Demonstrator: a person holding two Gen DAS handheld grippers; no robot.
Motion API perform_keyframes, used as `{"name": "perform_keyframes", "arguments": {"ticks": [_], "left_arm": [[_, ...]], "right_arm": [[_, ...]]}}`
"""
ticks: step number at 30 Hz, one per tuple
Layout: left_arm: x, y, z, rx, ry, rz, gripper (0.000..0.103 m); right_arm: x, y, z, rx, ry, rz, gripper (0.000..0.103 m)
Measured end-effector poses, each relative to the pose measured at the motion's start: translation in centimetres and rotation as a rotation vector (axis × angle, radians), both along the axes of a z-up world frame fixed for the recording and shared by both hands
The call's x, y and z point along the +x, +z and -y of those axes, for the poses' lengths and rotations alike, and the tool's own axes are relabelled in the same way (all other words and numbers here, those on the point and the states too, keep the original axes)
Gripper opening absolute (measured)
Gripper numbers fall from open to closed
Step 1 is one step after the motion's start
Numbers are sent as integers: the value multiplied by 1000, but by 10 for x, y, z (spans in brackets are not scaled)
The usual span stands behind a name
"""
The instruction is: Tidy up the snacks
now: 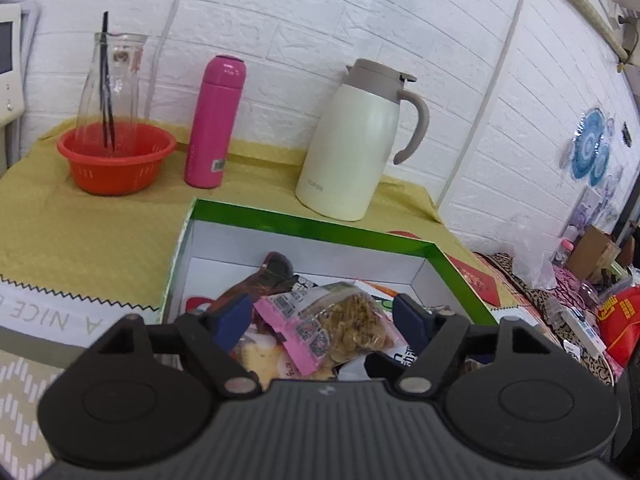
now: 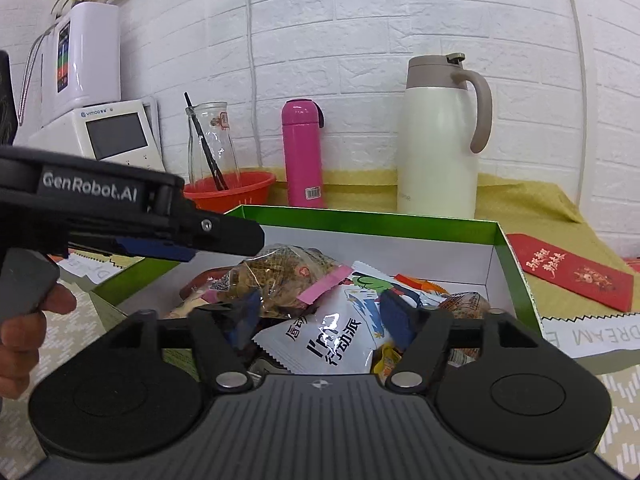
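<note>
Both of your grippers hang over the green-rimmed box (image 1: 304,222) of snacks, and both stand released with nothing pinched between the pads. Your left gripper (image 1: 322,320) has its blue pads spread to either side of a clear packet with a pink edge (image 1: 340,320), which lies in the pile below and is not squeezed. Your right gripper (image 2: 324,316) is spread wide above a white packet with black lettering (image 2: 332,340); the pads flank it without pressing on it. In the right wrist view your left gripper also reaches in from the left edge, over the near left corner of the box, with your hand (image 2: 24,328) on its handle.

The box sits on the table's yellow cloth (image 1: 80,232), its white inside heaped with wrapped snacks, among them a brown packet (image 1: 272,276) near the back in the left wrist view. Behind the box, along the white brick wall, stand a cream jug with a grey handle (image 1: 352,140), a pink flask (image 1: 214,120), and an orange basket (image 1: 116,160) that carries a glass bottle (image 1: 112,80) with a dark stick in it. A red envelope (image 2: 572,272) lies flat on the cloth just right of the box.
</note>
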State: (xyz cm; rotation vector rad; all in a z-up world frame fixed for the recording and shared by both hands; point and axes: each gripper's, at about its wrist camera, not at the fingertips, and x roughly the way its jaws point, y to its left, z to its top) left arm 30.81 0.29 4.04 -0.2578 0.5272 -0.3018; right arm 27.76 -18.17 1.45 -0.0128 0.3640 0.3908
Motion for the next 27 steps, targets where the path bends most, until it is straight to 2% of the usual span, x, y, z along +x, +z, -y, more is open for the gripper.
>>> {"name": "perform_keyframes", "arguments": {"ticks": [3,11,18,22,27], "left_arm": [[-9,7,5,70,80,21,93],[-49,28,4,125,121,52,93],[-117,47,9,222,154,86,93],[-156,45,10,252,182,69,93],[-196,33,10,242,201,40,93]], "right_arm": [[-5,3,1,-6,-1,-5,103],[-37,28,9,-33,-50,34,103],[-85,47,21,-80,-117,-1,103],[-120,54,29,-105,-173,-50,103],[-162,55,40,-124,-196,-84,103]]}}
